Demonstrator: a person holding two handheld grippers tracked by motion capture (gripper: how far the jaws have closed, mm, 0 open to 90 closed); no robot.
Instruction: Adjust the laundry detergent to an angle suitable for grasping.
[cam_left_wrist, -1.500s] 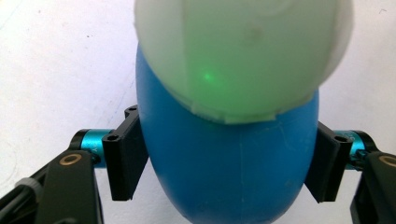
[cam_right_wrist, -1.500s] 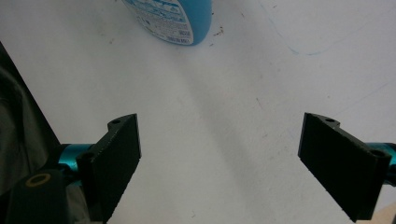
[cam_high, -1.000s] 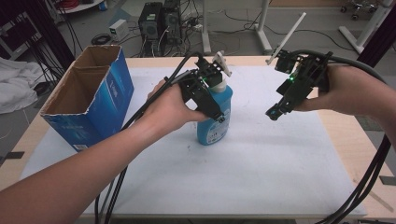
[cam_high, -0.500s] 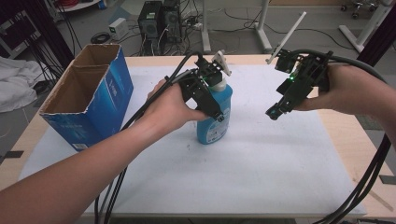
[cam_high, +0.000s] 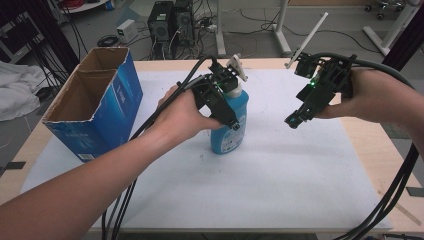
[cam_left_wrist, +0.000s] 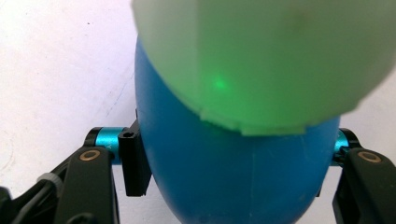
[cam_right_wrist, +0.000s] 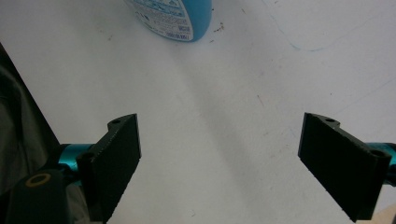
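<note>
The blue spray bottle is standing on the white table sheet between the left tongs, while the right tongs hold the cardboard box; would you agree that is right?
Not quite: the right tongs hold nothing. The right gripper view shows their jaws wide apart over bare white table sheet, and in the high view the cardboard box stands untouched at the table's left. The rest holds: the blue spray bottle stands on the sheet between the left tongs, which have just been closing.

Centre frame: left gripper (cam_high: 231, 111) clamped around the upright blue spray bottle (cam_high: 230, 132), jaws just closing on its body, apparently pressing. White trigger head (cam_high: 237, 67) poking out above. Right of centre: right gripper (cam_high: 296, 119) held off the white table (cam_high: 280, 175), tilted down-left, well apart from the bottle; jaw state hard to read. Left side: open blue cardboard box (cam_high: 97, 110) standing near the table edge.
</note>
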